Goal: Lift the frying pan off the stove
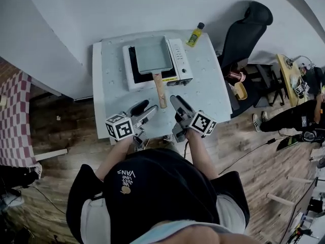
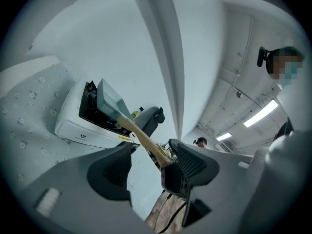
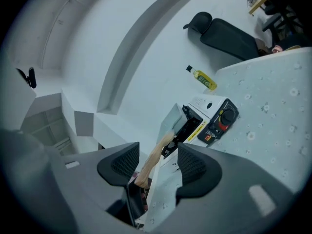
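Observation:
A square grey frying pan (image 1: pixel 151 55) sits on a white portable stove (image 1: pixel 177 55) at the back of the pale table (image 1: pixel 208 85). Its wooden handle (image 1: pixel 160 90) points toward me. My left gripper (image 1: pixel 151 105) hovers just left of the handle's end and my right gripper (image 1: pixel 175 101) just right of it. Neither touches the handle. In the left gripper view the jaws of the left gripper (image 2: pixel 153 150) stand apart, with the pan (image 2: pixel 109 99) and handle (image 2: pixel 144 140) ahead. The right gripper (image 3: pixel 157 152) is also open, and the handle (image 3: pixel 151 162) shows in the gap beyond its pads.
A yellow bottle (image 1: pixel 195 34) stands at the table's back right corner, behind the stove. A black office chair (image 1: pixel 244 34) sits right of the table. The stove's control knob (image 3: pixel 228 115) faces right. Wooden floor and cables surround the table, with a cluttered desk (image 1: pixel 292 75) far right.

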Available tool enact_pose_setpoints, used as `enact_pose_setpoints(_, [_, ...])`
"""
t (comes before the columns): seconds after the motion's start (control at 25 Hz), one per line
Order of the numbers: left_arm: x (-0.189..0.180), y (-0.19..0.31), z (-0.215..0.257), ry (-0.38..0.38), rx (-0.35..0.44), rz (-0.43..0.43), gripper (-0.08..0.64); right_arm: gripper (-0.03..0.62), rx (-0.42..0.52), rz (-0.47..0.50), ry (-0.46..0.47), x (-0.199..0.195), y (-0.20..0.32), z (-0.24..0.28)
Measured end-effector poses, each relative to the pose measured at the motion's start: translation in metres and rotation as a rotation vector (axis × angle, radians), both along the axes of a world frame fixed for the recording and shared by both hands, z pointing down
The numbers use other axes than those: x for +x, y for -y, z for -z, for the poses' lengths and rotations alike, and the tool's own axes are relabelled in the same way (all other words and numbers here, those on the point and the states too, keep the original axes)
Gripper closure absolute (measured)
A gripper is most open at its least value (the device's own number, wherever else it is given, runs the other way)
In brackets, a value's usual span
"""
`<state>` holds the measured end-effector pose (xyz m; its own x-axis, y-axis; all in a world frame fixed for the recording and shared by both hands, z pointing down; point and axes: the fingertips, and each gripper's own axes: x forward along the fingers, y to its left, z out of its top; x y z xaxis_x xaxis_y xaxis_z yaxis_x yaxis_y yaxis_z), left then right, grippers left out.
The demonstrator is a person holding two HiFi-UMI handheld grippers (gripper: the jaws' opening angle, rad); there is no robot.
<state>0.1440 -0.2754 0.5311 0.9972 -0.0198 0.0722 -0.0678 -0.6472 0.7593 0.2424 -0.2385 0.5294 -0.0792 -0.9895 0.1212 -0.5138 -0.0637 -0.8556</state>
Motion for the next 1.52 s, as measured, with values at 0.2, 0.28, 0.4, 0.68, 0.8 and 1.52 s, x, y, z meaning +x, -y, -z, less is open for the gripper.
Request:
enact_pose_setpoints(0.2, [0.025,0.002,-0.003,0.021,-0.072,0.057,0.274,0.356,0.031,0.152,0.043,0.017,0.033,0.002])
enact_pose_setpoints(0.28, [0.034,0.004,-0.007,0.036,-0.114,0.07,0.273,0.356,0.029,0.198,0.06,0.023,0.042,0.0])
enact_pose_setpoints(0.4, [0.045,0.009,-0.012,0.028,-0.201,0.088,0.275,0.356,0.081,0.293,0.077,0.025,0.057,0.008])
enact_pose_setpoints(0.68, [0.065,0.027,-0.015,-0.008,-0.275,0.168,0.275,0.356,-0.116,0.365,0.213,0.036,0.073,-0.027])
enact_pose_setpoints(0.8, [0.073,0.026,-0.018,0.009,-0.277,0.165,0.275,0.356,-0.068,0.45,0.253,0.031,0.093,-0.026])
enact_pose_setpoints(1.52, [0.077,0.026,-0.021,-0.023,-0.392,0.198,0.417,0.354,-0.114,0.684,0.428,-0.016,0.133,-0.046])
